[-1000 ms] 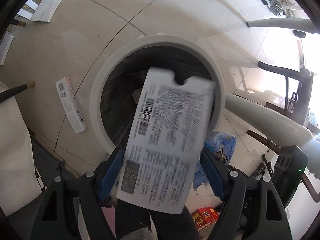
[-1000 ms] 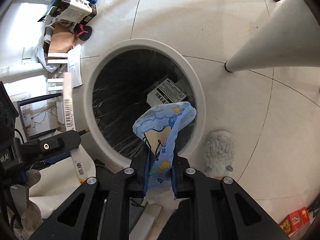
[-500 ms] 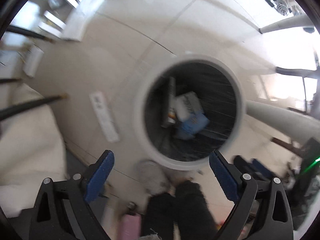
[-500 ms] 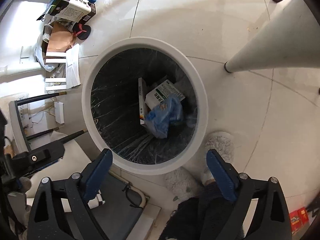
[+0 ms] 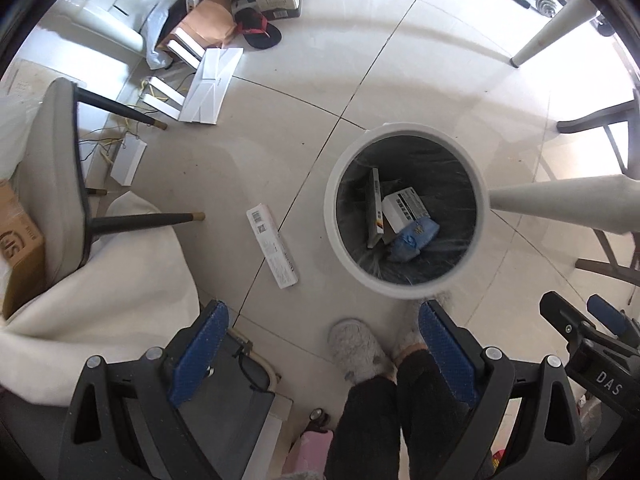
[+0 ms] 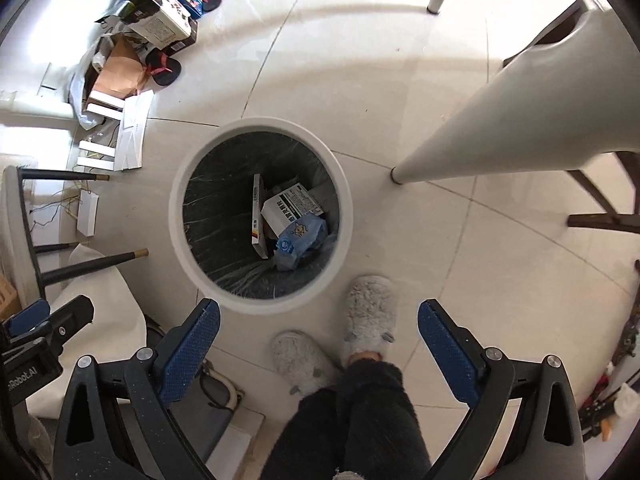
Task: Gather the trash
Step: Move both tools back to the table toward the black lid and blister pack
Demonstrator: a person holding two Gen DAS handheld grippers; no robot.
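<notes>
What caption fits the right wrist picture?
Open right gripper above a white bin holding boxes and a blue wrapper.

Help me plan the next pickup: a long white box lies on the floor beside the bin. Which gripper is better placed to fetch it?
Left, probably. The long white box shows in the left wrist view, just beyond the open, empty left gripper. The right gripper, also empty, faces the bin and never sees it.
</notes>
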